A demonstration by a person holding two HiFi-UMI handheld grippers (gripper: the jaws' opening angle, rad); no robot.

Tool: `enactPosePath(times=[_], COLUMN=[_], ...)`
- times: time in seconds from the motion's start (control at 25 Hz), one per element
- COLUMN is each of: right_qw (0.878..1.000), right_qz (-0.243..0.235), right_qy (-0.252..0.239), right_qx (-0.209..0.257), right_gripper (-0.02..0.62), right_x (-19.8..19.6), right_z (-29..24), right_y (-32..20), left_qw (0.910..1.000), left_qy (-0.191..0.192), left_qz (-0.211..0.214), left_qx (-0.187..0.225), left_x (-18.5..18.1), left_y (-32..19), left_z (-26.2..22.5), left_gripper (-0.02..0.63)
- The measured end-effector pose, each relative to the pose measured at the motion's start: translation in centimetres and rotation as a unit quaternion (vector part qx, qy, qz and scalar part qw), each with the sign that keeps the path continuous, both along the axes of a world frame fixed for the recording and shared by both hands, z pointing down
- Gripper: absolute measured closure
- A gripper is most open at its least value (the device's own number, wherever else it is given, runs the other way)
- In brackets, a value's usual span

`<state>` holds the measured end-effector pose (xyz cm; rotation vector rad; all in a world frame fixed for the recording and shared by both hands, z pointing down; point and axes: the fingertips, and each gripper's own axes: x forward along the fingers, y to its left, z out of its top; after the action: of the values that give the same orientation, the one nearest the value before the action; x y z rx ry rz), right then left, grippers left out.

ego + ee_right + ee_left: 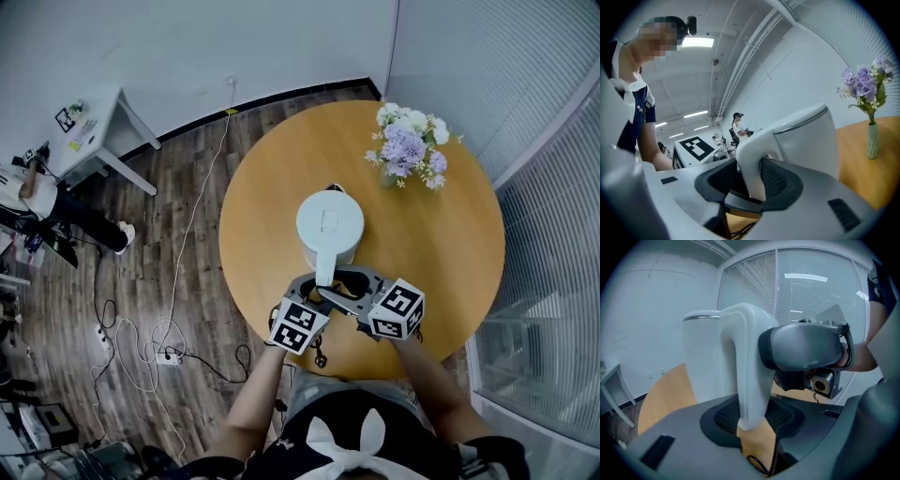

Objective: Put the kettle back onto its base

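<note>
A white electric kettle (330, 223) stands on the round wooden table (450, 253), its handle (324, 272) pointing toward me; no base shows under or beside it. Both grippers meet at that handle. My left gripper (314, 289) comes in from the lower left, and its pads (724, 416) sit against the lower end of the handle (747, 380). My right gripper (347, 281) comes in from the lower right, with the handle (752, 164) held between its pads (776, 180). The right gripper's grey body (801, 350) crosses the left gripper view just behind the handle.
A vase of purple and white flowers (409, 150) stands on the far right of the table, also in the right gripper view (871, 136). On the wooden floor to the left lie cables and a power strip (169, 356); a small white table (101, 131) stands further back.
</note>
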<state>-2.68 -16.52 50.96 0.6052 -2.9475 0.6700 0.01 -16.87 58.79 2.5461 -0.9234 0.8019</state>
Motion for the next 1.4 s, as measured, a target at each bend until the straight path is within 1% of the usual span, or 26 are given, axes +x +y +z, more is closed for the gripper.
enactPosePath(times=[0.16, 0.36, 0.64, 0.88, 0.96, 1.08, 1.24, 1.4], right_qw=[1.0, 0.999, 0.999, 0.999, 0.999, 0.999, 0.999, 0.999], right_qz=[-0.007, -0.025, -0.044, -0.04, -0.037, -0.036, -0.046, -0.039], right_qy=[0.013, 0.022, 0.018, 0.018, 0.012, 0.0, 0.02, 0.011], right_qx=[0.005, 0.006, 0.0, -0.004, -0.011, -0.017, -0.011, -0.016], right_gripper=[0.431, 0.428, 0.428, 0.43, 0.433, 0.436, 0.436, 0.434], right_x=[-0.3, -0.2, 0.8, 0.7, 0.7, 0.7, 0.3, 0.6], right_z=[0.2, 0.5, 0.1, -0.4, -0.6, -0.6, 0.3, 0.7], right_y=[1.0, 1.5, 1.4, 0.2, -0.1, 0.4, 1.6, 2.1], left_qw=[1.0, 0.9999, 0.9987, 0.9977, 0.9975, 0.9983, 0.9987, 0.9989], left_qy=[-0.006, -0.005, 0.01, 0.023, 0.029, 0.031, 0.023, 0.018], left_qz=[-0.003, -0.016, -0.049, -0.064, -0.064, -0.048, -0.043, -0.04], left_qx=[0.001, 0.003, -0.004, -0.005, -0.007, -0.008, -0.018, -0.017], left_x=[-0.2, -0.2, 0.8, 0.6, 0.6, 0.9, 0.8, 0.9], left_y=[0.7, 0.9, 0.9, 0.1, 0.1, 0.9, 1.7, 2.0], left_z=[0.2, 0.6, 0.0, -0.7, -1.0, -1.1, 0.0, 0.5], left_gripper=[0.448, 0.446, 0.446, 0.448, 0.449, 0.454, 0.456, 0.456])
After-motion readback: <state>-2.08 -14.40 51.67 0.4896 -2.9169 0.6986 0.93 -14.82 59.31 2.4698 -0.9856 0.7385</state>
